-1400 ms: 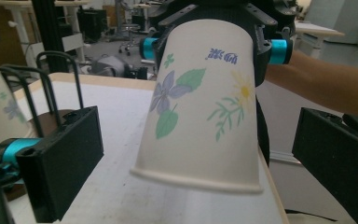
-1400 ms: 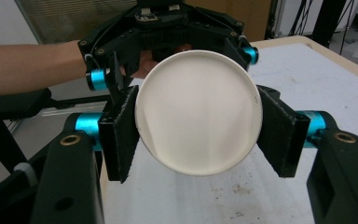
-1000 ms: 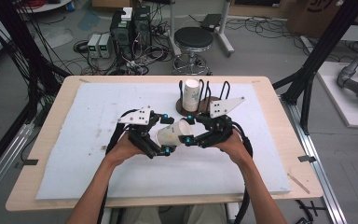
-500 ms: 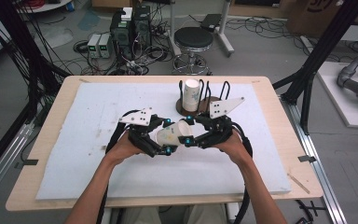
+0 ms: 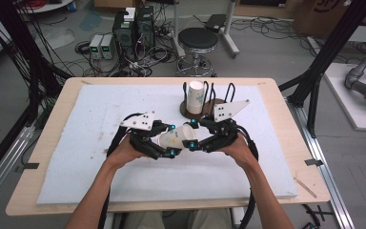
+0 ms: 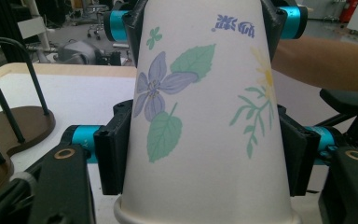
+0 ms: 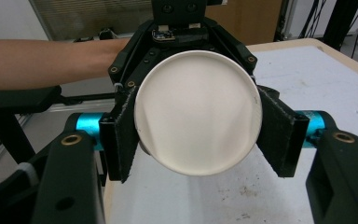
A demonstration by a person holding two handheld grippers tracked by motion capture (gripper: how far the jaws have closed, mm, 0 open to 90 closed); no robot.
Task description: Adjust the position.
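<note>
Cup: a paper cup [image 5: 177, 137] with a flower print lies on its side in the air, just in front of the rack [image 5: 205, 107], held between the two grippers above the white mat [image 5: 76, 143].
Cup ends: the rimmed mouth points to the person's left and the flat base to the right; the right gripper view looks straight at the base [image 7: 198, 112].
Left gripper: the left gripper [image 5: 164, 142] has its pads [image 6: 112, 154] pressed on both sides of the cup wall near the mouth, clamped on it.
Right gripper: the right gripper [image 5: 195, 136] has its jaws closed around the base end, pads touching or all but touching; it looks like a hold, likely to take the cup over.
Why two holds: probably a hand-over, or a pull to part nested cups; I cannot tell which.
Second cup: another cup [image 5: 196, 95] stands mouth-down on the rack.
Rack: a round brown base with black wire loops, behind the held cup, near the mat's far edge.
Risk: a thin wall may crush under a hard squeeze.
</note>
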